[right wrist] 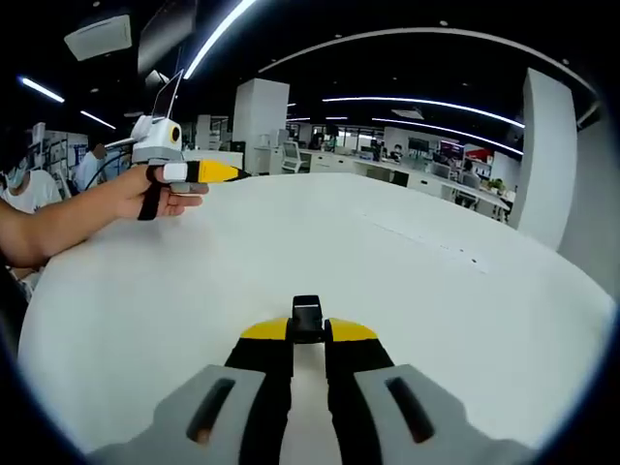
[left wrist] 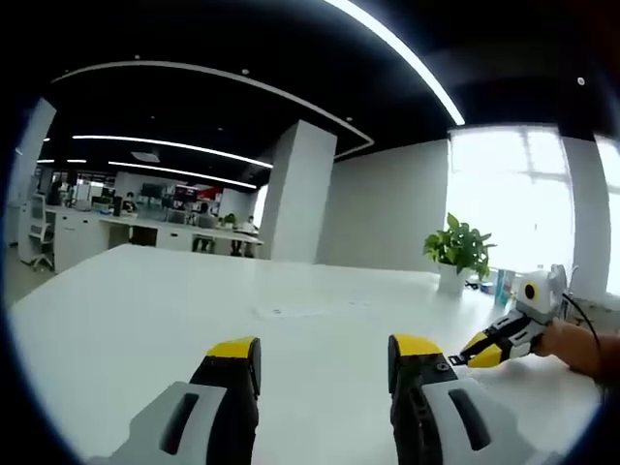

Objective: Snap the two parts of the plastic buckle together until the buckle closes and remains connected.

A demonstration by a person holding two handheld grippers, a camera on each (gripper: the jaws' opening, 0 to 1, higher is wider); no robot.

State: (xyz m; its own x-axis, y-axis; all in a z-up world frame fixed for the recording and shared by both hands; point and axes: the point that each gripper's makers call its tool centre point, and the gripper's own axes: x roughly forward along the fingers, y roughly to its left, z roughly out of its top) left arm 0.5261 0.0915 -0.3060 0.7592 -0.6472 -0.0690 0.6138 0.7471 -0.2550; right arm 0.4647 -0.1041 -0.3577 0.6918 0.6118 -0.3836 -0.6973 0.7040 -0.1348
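Note:
A small black plastic buckle part (right wrist: 307,316) sticks out between the yellow tips of my right gripper (right wrist: 308,332), which is shut on it just above the white table (right wrist: 417,291). In the left gripper view my left gripper (left wrist: 325,354) stands open with nothing between its yellow-tipped jaws. The right gripper (left wrist: 472,351) comes in from the right of that view, held in a hand, with a small dark piece at its tip. In the right gripper view the left gripper (right wrist: 218,172) shows at the upper left, held in a hand over the table's far side.
The wide white table (left wrist: 194,310) stretches ahead of both grippers. A potted green plant (left wrist: 459,249) stands at its far edge by the bright window. A white pillar (left wrist: 296,189) and office desks with people lie beyond. A person's forearm (right wrist: 58,225) reaches in from the left.

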